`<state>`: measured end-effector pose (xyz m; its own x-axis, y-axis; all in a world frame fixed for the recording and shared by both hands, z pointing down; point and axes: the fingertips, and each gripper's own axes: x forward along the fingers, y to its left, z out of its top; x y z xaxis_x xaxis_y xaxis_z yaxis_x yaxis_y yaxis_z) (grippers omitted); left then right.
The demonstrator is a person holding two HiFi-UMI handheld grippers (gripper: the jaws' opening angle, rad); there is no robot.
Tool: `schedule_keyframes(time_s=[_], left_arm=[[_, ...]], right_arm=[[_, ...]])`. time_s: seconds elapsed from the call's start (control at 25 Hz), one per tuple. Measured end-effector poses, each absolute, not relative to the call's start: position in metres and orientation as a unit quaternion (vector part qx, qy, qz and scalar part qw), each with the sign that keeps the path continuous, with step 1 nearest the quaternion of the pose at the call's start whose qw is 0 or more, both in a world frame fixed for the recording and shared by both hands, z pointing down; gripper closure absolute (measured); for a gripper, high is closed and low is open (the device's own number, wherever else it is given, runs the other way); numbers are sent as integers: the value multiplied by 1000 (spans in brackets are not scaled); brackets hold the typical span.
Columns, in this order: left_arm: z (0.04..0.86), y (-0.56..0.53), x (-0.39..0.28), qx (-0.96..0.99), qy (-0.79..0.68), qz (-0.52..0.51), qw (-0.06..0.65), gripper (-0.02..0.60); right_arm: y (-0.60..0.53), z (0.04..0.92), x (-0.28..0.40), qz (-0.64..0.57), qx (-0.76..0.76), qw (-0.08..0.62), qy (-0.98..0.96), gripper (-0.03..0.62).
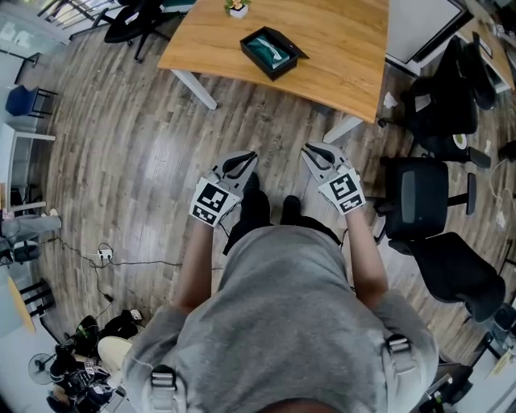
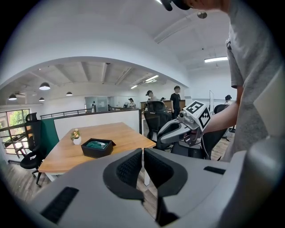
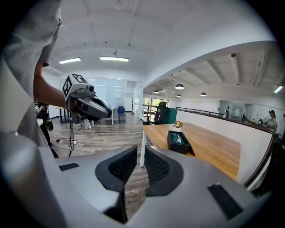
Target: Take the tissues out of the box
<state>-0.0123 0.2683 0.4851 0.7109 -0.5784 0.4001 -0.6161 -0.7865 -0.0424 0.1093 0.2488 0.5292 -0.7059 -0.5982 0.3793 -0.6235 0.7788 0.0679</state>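
Box position: I see the tissue box [image 1: 258,63] on the desk [image 1: 347,56], well apart from both grippers and ahead of them. It sits near the desk's middle, with open floor between it and the grippers.
Left gripper: The left gripper [image 1: 248,157] is held low in front of my body above the floor. Its jaws are together, with only a hairline seam between the ribbed black pads, and they hold nothing.
Right gripper: The right gripper [image 1: 313,151] is level with the left and just beside it. Its jaws stand slightly apart, and only floor shows through the narrow gap.
Box: It is a shallow black rectangular box with straight walls and an open top.
Tissues: The tissues [image 1: 272,50] lie inside the box, in a teal pack with a pale streak.
Desk: The top is smooth, light wood with a curved front edge, on white legs.
Plant pot: A small white plant pot [image 1: 238,10] with flowers stands beyond the box, near the far edge.
Floor: The floor [image 1: 137,153] is grey-brown wood-grain planking with a slight sheen.
Chairs: Black office chairs [image 1: 423,189] stand to my right of the desk.
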Motion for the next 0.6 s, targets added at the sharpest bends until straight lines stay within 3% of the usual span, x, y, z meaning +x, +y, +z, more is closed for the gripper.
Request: schedule_keyframes(time_s=[0.24,0.6], left_arm=[[488,269,-17,921,-328,204,49,556],[489,269,-22,917,-340,197,64,390]], right_arm=[[250,530,113,29,333,194,-922,448],[252,533,117,31,341,190,-920,319]])
